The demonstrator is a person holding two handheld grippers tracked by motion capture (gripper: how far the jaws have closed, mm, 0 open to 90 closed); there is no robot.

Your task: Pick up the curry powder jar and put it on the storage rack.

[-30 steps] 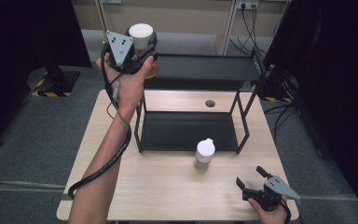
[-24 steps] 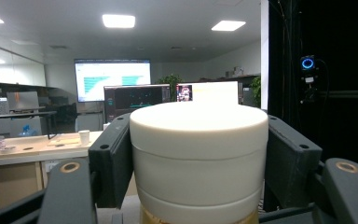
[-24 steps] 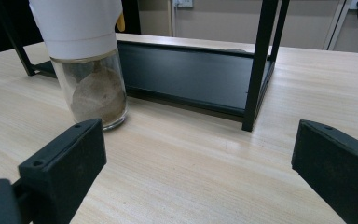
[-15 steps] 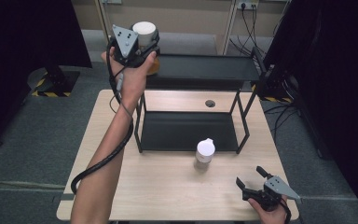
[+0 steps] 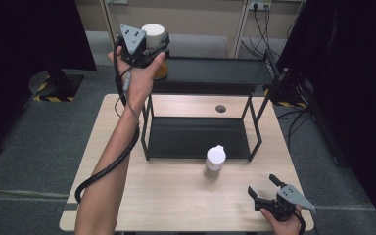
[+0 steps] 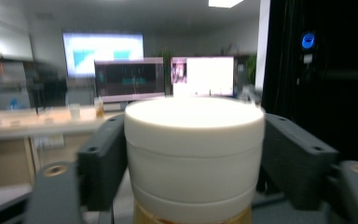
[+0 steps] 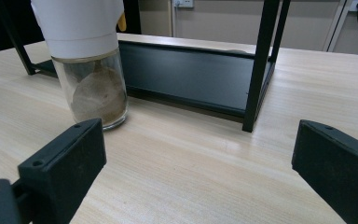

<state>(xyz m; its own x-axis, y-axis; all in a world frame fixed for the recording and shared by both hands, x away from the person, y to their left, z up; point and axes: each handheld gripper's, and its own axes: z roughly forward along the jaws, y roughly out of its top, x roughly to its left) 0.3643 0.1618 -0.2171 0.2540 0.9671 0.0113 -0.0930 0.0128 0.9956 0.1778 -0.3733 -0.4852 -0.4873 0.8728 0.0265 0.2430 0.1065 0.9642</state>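
No brand, label or writing can be read on anything here. There are two jars, both with white lids, and one black two-tier rack (image 5: pixel 210 73) standing on the wooden desk (image 5: pixel 176 191).

The first jar (image 5: pixel 155 36) is held up in the air by the left tool (image 5: pixel 149 46), above the left end of the rack's top shelf. In the left gripper view its broad white lid (image 6: pixel 194 140) sits squarely between the two black jaws, which press against it on both sides; a strip of amber glass shows just below the lid.

The second jar (image 5: pixel 215 159) stands upright on the desk just in front of the rack's lower shelf, near its right end. In the right gripper view it is clear glass (image 7: pixel 93 88) with brownish contents under a white cap.

The right tool (image 5: pixel 267 193) rests near the desk's front right corner, jaws spread wide and holding nothing, well apart from the second jar.
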